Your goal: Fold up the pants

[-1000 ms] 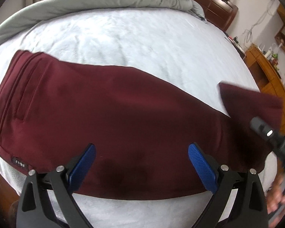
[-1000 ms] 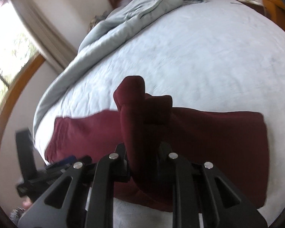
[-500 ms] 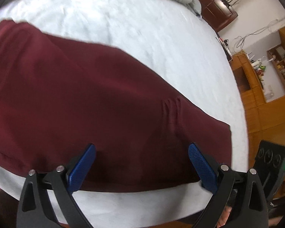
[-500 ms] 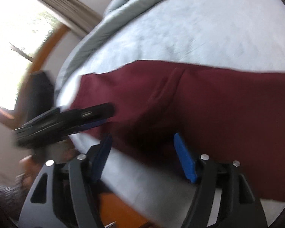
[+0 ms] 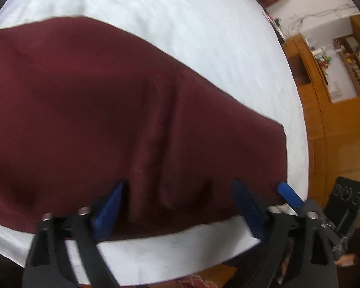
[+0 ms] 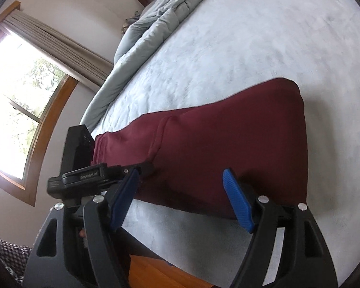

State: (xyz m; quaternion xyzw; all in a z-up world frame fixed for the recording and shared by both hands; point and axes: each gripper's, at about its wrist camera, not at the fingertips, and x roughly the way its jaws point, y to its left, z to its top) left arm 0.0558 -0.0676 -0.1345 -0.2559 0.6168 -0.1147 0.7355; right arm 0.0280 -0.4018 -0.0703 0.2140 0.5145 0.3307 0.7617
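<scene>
Both grippers, left gripper [image 5: 177, 206] and right gripper [image 6: 182, 196], are standing wide open and empty over the pants [image 6: 228, 148]; they should be pinching both layers at the near edge evenly.

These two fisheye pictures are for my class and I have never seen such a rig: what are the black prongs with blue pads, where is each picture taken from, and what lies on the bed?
Each picture comes from a camera mounted on a hand-held gripper, looking forward along its two fingers. The left gripper and the right gripper are both open and hold nothing. Dark red pants lie folded on the bed, near its edge. A grey duvet is bunched at the far side. The left gripper's body shows at the left of the right view.
</scene>
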